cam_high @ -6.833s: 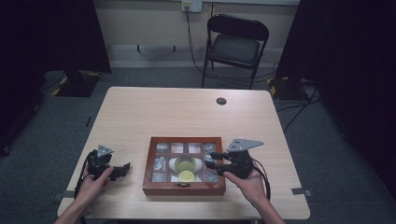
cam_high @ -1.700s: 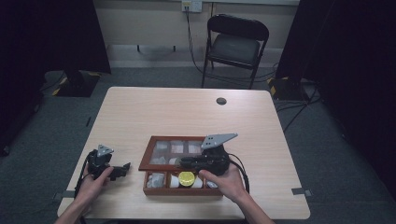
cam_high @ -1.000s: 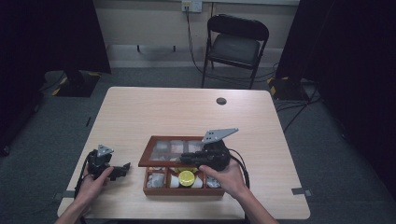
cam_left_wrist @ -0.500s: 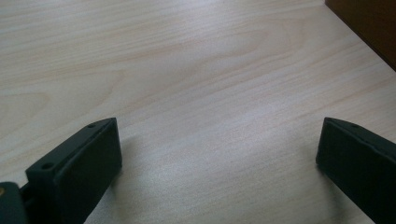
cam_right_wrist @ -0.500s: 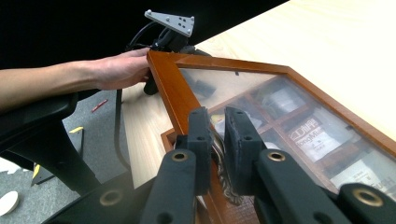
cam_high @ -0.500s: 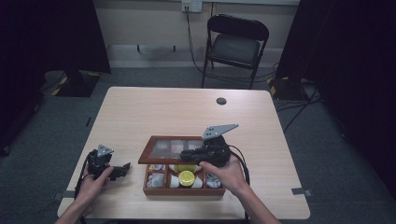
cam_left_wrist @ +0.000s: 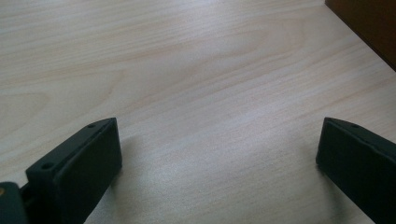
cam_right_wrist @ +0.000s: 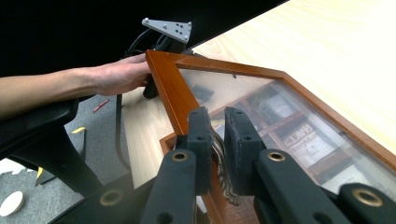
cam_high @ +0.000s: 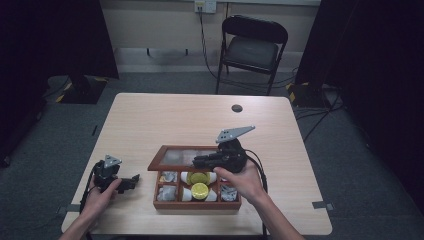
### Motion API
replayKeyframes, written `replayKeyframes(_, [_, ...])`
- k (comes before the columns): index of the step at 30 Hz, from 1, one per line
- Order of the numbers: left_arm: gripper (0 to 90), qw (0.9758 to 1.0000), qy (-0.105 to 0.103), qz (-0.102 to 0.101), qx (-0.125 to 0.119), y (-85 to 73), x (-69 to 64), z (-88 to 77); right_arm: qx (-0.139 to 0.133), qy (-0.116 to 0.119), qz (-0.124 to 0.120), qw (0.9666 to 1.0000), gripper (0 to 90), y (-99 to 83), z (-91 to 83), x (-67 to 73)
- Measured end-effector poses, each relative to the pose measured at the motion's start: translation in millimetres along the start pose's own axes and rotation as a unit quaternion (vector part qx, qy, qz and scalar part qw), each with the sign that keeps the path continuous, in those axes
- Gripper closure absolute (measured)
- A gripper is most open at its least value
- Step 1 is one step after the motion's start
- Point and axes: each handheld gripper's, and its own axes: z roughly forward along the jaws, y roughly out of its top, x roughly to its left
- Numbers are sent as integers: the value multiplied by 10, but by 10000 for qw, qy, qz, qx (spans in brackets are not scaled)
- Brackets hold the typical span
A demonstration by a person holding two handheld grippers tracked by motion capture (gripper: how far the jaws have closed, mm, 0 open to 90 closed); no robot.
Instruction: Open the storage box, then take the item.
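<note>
Inside wooden box (cam_high: 165, 204) (glass lid (cam_high: 176, 156) part-raised): yellow-capped jars (cam_high: 199, 190), wrapped packets (cam_high: 168, 176).

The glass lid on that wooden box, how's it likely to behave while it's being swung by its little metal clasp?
The lid looks rigid, a wooden frame around a glass pane, so it should pivot as one piece. The right gripper pinches only the thin clasp, so it could slip. Dropped, the pane might crack or slam onto the box.

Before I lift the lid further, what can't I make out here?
- High view: the metal clasp, hidden behind the right hand-held gripper; lid half raised.
- Right gripper view: the box interior, blurred through the lid's glass.
- Left gripper view: the box cut off by the frame edge.
- High view: wrapped items too small to identify.
</note>
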Motion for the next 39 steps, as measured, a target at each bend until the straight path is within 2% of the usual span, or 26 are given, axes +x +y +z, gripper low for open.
replayKeyframes(20, [0,10000,-24,3,-5,-2,2,0,139,25,200,9997,814,233,-42,-103])
replayKeyframes(33, [1,10000,-62,73,0,-13,14,-16,131,96,186,9997,816,289,-55,-158])
replayKeyframes(39, [65,9999,-79,41,61,-18,40,-74,129,77,171,9997,816,308,-54,-163])
